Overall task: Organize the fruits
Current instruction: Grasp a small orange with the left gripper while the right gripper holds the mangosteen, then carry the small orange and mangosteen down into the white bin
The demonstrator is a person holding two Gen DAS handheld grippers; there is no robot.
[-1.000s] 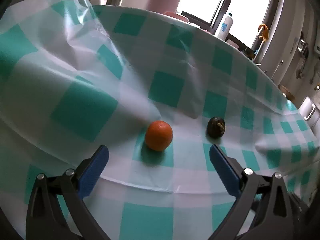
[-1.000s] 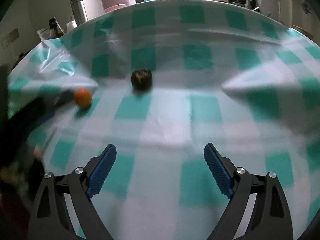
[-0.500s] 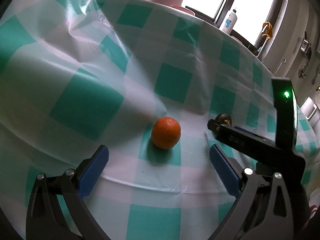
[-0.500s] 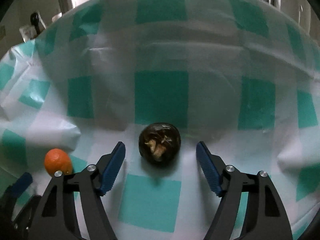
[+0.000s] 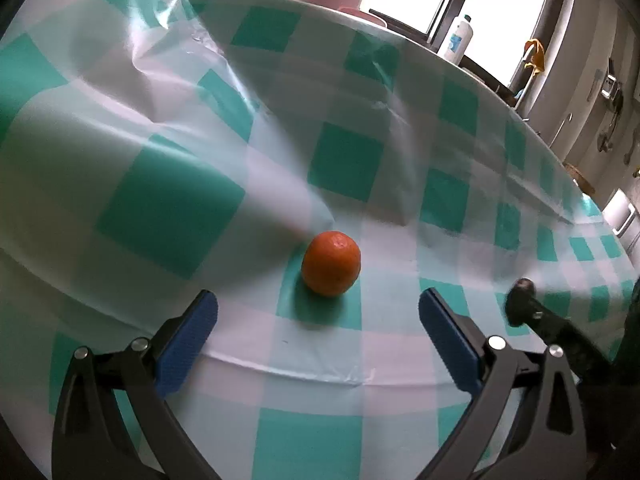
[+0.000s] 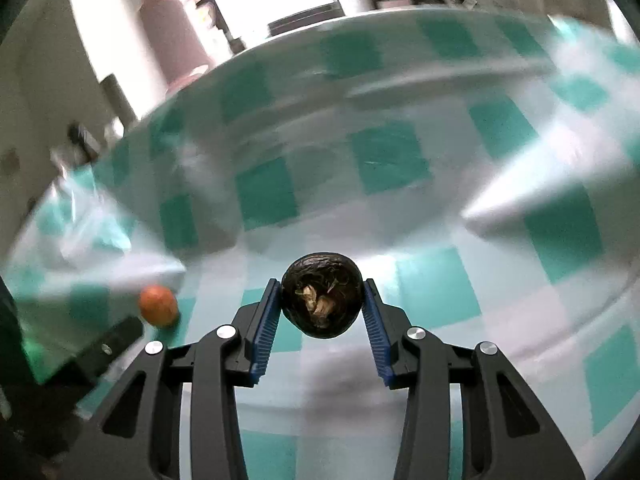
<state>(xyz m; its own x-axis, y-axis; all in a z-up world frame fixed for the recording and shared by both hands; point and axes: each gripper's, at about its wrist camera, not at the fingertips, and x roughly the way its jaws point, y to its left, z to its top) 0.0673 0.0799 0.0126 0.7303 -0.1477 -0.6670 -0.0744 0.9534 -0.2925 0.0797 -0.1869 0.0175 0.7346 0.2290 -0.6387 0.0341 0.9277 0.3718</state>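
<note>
Fruit first: a dark, wrinkled fruit (image 6: 322,295) sits clamped between the blue pads of the right claw (image 6: 320,312), its pale split side facing the camera, roundish, no clear long axis. An orange (image 5: 331,263) rests on the checked surface (image 5: 172,208) just ahead of the left claw (image 5: 318,332), whose jaws gape wide. A white bottle (image 5: 456,40) by the window carries a blue label, unreadable.
</note>
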